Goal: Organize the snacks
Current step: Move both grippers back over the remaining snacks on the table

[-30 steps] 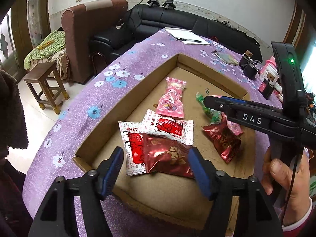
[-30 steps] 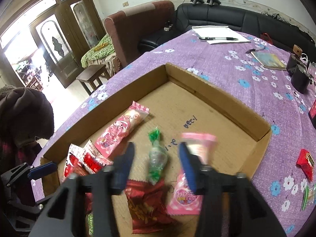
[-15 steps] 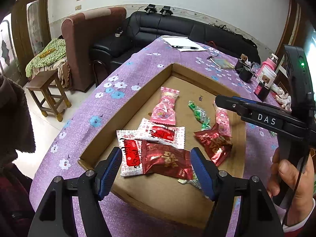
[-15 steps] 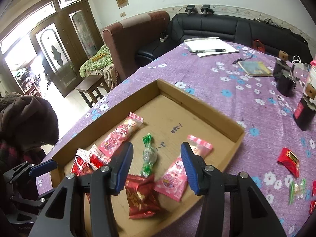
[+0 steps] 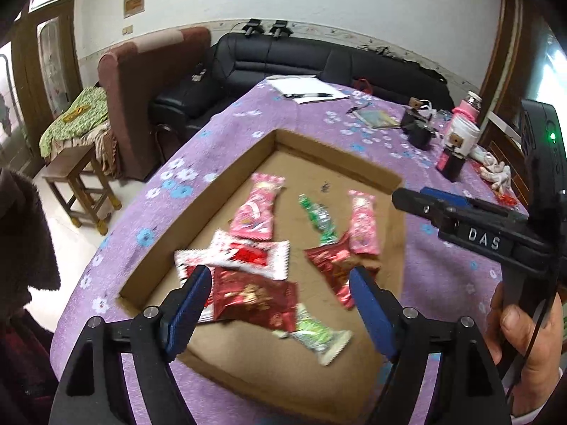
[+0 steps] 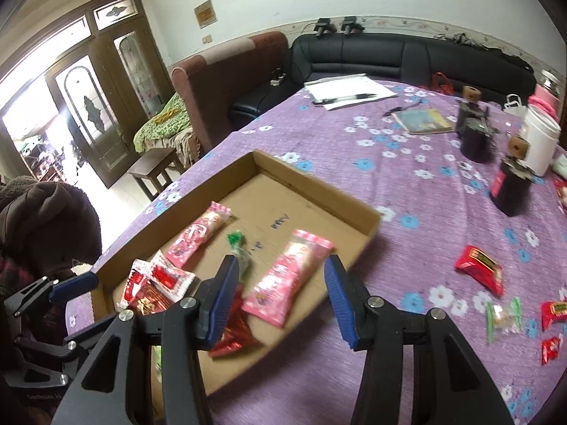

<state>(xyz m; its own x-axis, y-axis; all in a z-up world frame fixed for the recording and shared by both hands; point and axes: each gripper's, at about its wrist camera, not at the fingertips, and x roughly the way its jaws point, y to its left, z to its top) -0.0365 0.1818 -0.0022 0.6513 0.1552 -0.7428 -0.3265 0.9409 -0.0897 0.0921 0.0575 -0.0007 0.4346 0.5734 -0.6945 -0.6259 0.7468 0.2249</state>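
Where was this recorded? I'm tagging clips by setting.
Likely a home living room: a black leather sofa and brown armchair stand behind a table with a purple floral tablecloth, near glass-panelled wooden doors.

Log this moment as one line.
left gripper: open, empty | right gripper: open, empty | cardboard tray: holds snacks | red snack packet: on tablecloth

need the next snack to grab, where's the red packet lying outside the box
In the right wrist view, the red packet lies on the purple tablecloth, right of the cardboard box, just beyond a clear green-ended wrapper.
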